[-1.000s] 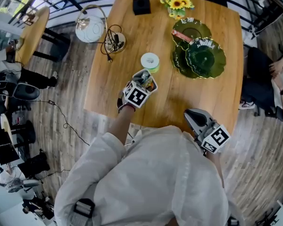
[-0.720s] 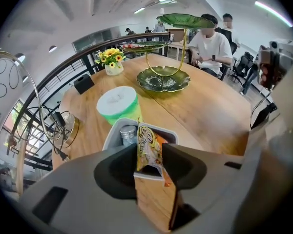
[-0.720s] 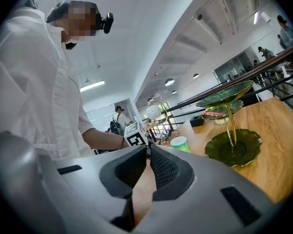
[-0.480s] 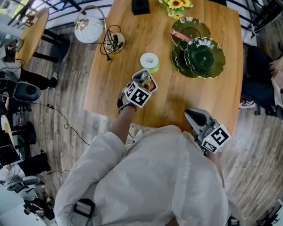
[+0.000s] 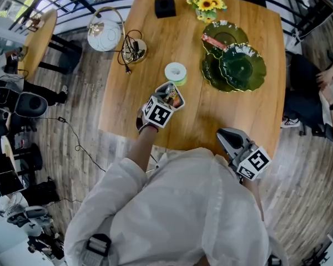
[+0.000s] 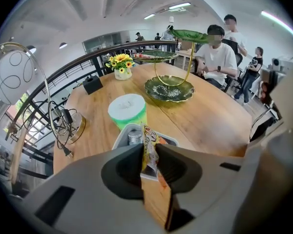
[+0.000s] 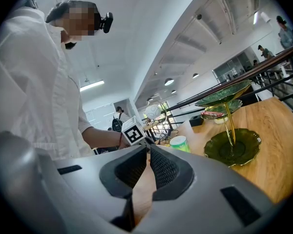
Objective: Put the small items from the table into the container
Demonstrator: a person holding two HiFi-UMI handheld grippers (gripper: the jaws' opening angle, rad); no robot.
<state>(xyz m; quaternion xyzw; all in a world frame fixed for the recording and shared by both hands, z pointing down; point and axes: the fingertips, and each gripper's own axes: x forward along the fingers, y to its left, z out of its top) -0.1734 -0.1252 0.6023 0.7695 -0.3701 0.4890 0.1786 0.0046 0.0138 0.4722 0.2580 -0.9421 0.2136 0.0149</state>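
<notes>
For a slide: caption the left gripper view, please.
Left gripper closing on a yellow snack packet at a small grey tray, green tub behind it.

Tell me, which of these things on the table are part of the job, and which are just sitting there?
Part of the job:
- snack packet, between the closing jaws of the left gripper
- grey container beneath it

Just lying about:
- green-and-white roll
- leaf-shaped dish stand
- sunflowers
- black box
- lamp
</notes>
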